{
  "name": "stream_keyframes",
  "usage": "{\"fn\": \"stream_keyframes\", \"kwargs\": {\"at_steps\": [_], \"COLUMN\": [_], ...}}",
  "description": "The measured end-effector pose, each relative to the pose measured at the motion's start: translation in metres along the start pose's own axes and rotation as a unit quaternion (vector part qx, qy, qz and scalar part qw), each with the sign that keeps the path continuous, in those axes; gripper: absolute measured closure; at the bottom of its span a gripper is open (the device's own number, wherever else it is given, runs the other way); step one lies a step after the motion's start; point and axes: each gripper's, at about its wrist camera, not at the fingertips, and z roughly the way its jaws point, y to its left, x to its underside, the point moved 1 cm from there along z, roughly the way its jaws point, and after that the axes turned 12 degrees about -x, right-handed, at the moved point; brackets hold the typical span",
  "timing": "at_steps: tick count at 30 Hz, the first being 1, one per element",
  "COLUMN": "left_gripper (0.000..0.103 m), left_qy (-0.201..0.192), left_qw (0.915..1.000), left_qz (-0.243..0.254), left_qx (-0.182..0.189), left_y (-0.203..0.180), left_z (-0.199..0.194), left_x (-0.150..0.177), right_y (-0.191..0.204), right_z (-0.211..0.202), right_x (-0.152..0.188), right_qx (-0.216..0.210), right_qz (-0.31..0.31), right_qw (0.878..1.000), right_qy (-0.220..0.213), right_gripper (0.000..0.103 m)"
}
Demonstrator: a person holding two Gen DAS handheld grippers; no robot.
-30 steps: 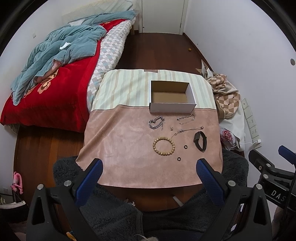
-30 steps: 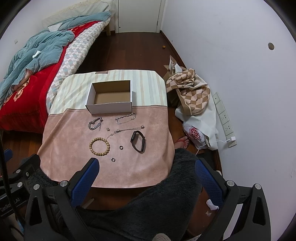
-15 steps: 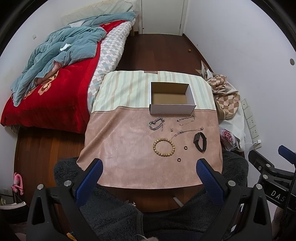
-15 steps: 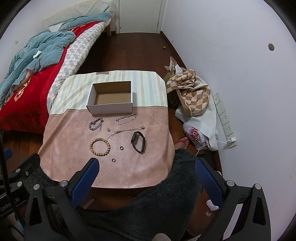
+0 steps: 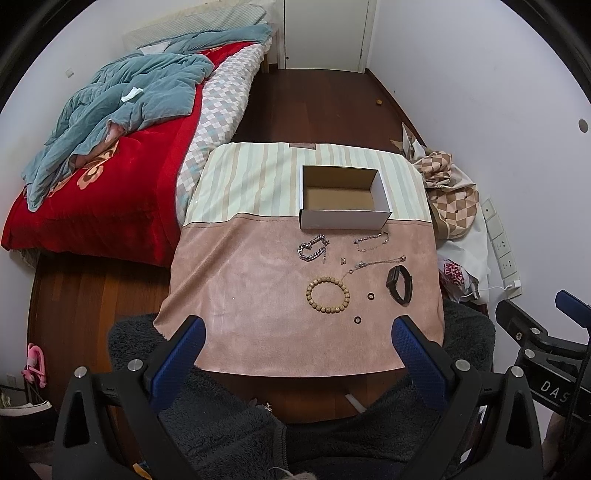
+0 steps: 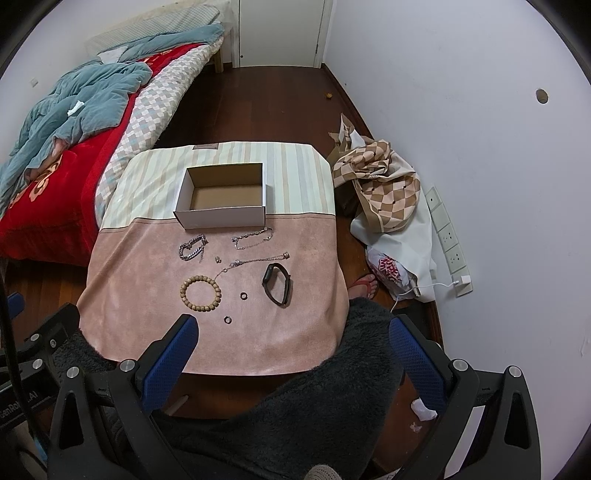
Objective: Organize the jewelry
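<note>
Pink-clothed tabletop before me, bead bracelet near empty cardboard box, both my jaws wide, holding nothing.

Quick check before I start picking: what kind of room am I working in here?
Most likely a bedroom at home. A bed with a red cover and a rumpled blue quilt stands left of the cloth-covered table, and a white door closes off the far end of the wooden floor.

The box sits mid-frame on the table; the bead bracelet lies below it; the watch band lies at the bracelet's right.
</note>
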Motion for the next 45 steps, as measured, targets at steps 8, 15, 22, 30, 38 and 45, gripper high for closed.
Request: {"fn": "stream_keyframes", "kwargs": {"at_steps": [8,15,22,30,38,45], "left_gripper": [0.000,0.000,0.000,0.000,0.000,0.000], "left_qy": [0.000,0.001,-0.014,-0.023,0.026,0.080], "left_qw": [1.0000,1.0000,0.9999,0.9979,0.9959,0.9917], "left_qz": [-0.001,-0.001,-0.004,-0.017,0.014,0.029], "left_qx": [0.001,0.001,-0.010,-0.059,-0.085,-0.097], "left_y": [0.002,0.002,0.001,0.000,-0.028,-0.049], "left_z": [-0.002,-0.001,0.004,0.064,0.160,0.235], "left_x": [0.000,0.000,-0.001,-0.021,-0.026,-0.010], "right_y": [0.002,0.003,0.003,-0.022,-0.057,-0.080], "right_z": [0.000,0.000,0.000,0.039,0.153,0.245], "right_x": [-0.001,-0.001,-0.002,-0.030,-0.034,-0.014], "right_qx": [0.002,0.002,0.003,0.019,0.021,0.019], "right_qz": [-0.001,-0.001,0.000,0.024,0.048,0.065], "right_qw": [1.000,1.000,1.000,0.999,0.998,0.993], "right_qy": [0.000,0.000,-0.003,-0.022,0.040,0.099], "right_gripper": [0.000,0.000,0.000,0.000,0.000,0.000]}}
